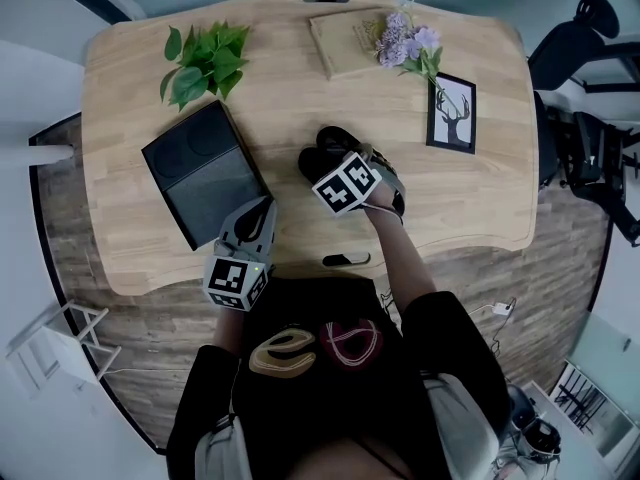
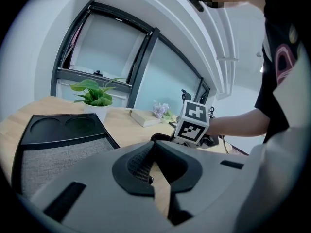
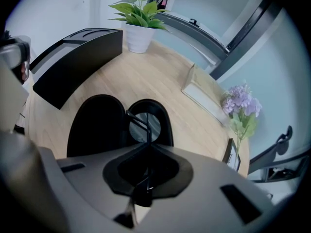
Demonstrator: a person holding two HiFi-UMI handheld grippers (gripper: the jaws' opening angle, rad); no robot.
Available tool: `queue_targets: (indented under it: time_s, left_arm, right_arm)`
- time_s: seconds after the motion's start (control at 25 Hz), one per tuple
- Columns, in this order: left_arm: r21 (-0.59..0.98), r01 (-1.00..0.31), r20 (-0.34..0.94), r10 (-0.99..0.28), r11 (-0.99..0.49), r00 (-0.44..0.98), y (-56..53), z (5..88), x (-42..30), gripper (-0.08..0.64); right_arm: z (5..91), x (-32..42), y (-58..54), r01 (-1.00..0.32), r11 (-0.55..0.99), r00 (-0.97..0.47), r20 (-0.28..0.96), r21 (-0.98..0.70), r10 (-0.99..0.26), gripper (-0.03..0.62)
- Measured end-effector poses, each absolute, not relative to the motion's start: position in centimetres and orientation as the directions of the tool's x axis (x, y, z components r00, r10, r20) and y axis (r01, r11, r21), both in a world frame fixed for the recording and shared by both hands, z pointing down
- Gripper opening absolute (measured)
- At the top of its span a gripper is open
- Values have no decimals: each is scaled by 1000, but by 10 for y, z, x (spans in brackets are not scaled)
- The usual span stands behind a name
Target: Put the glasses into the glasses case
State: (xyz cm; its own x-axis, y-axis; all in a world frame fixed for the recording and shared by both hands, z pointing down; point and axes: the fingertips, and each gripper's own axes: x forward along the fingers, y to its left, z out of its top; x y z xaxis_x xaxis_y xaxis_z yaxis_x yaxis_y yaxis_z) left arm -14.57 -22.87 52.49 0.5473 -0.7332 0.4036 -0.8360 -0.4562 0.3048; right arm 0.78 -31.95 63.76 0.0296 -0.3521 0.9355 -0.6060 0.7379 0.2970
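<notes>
Now the right tool [image 3: 148, 143] pinches the glasses [image 3: 146, 125] just over the open glasses case [image 3: 97, 125].

Light wooden table [image 1: 480, 168]: potted plant [image 1: 205, 60] far left, black tray [image 1: 205, 173] nearer; book [image 1: 345, 43], purple flowers [image 1: 408, 40], framed deer picture [image 1: 452, 113] right.

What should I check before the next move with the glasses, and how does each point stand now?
1. Right gripper grips the glasses: ok, its jaws are shut on a thin frame part.
2. Case open: ok, both halves show.
3. Glasses over the case: ok, one lens shows against one half.
4. Glasses fully seated in the case: cannot tell.
5. Left gripper clear of the case: ok, it is shut and empty, beside the tray.
</notes>
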Motion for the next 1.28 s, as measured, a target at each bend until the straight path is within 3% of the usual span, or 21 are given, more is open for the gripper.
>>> queue_targets:
  time_s: [0.64,1.08,1.28]
  left_arm:
    - [310,-834,411,-727,-456,550,-230,530,-145,25]
    - [313,-834,391,-739,-454,548,-223,522,-141,25]
    - [307,-836,372,-751,-455,545,-217,513,-137,25]
  right_arm:
    - [637,7,-324,-600,722,19,909,343,-416,28]
    - [613,-3,-314,-731,666,-202,884,151,-421,224]
    - [591,2,-306,-801,599,-328,818,24,-473,232]
